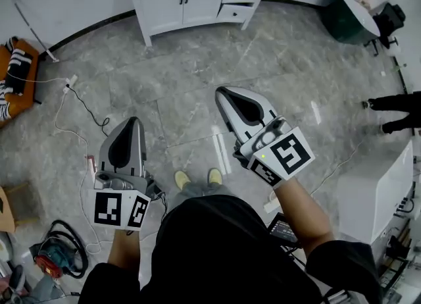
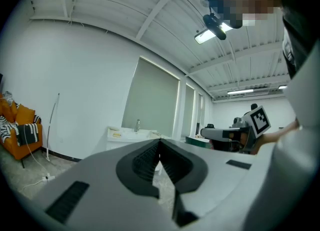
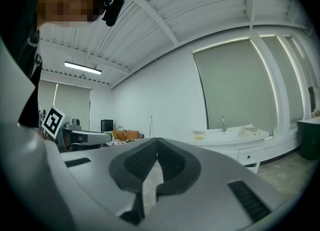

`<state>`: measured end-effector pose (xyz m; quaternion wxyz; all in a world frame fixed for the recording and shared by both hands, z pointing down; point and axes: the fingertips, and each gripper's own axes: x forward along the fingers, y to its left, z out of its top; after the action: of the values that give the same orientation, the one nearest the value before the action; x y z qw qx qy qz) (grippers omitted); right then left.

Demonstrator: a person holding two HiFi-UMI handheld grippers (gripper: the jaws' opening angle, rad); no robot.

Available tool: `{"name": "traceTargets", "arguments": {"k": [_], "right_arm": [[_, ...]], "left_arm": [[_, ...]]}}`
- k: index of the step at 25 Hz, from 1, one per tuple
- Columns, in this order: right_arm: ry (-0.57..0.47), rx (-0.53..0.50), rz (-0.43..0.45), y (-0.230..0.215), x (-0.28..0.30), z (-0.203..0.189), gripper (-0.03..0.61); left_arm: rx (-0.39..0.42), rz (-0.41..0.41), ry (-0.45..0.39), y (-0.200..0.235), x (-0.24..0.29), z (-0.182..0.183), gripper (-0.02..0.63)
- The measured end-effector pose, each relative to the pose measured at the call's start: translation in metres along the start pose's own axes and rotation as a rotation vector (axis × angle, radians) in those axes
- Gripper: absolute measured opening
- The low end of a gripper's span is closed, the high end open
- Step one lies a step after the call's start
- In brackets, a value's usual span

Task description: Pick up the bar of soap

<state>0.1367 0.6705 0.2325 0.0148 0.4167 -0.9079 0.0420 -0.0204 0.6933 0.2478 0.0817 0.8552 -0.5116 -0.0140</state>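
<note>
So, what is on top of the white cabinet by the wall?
On the white cabinet stand a faucet, a small yellowish piece, perhaps the soap, and a pale crumpled thing. Anything lying low behind its front edge is hidden from this angle.

A studio-like room: freestanding white vanity (image 1: pixel 191 0), marble floor (image 1: pixel 197 79), loose cables (image 1: pixel 72 108).

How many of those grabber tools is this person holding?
2. The left gripper is at the head view's left. The right gripper is at its right, reaching further forward. Both are shut and empty.
</note>
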Motion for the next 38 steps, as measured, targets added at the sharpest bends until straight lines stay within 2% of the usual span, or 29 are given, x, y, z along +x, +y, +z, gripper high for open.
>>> {"name": "traceTargets", "arguments": {"k": [3,12,25,32,38], "right_arm": [[0.030,-0.003,-0.019,0.002,0.011,-0.006,0.009],[0.028,0.009,-0.061,0.010,0.017,-0.009,0.009],[0.019,-0.013,-0.043,0.019,0.047,-0.014,0.009],[0.013,0.007,-0.016,-0.012,0.081,-0.012,0.009],[0.016,0.026,0.007,-0.054,0.125,-0.019,0.009]], "left_arm": [[-0.004,-0.004,0.002,0.012,-0.001,0.002,0.006],[-0.020,-0.022,-0.008,0.029,-0.009,-0.002,0.007],[-0.025,0.018,0.002,0.066,-0.015,-0.006,0.006],[-0.011,0.043,-0.014,0.083,0.022,0.007,0.006],[-0.003,0.047,0.023,0.102,0.084,0.003,0.006]]}}
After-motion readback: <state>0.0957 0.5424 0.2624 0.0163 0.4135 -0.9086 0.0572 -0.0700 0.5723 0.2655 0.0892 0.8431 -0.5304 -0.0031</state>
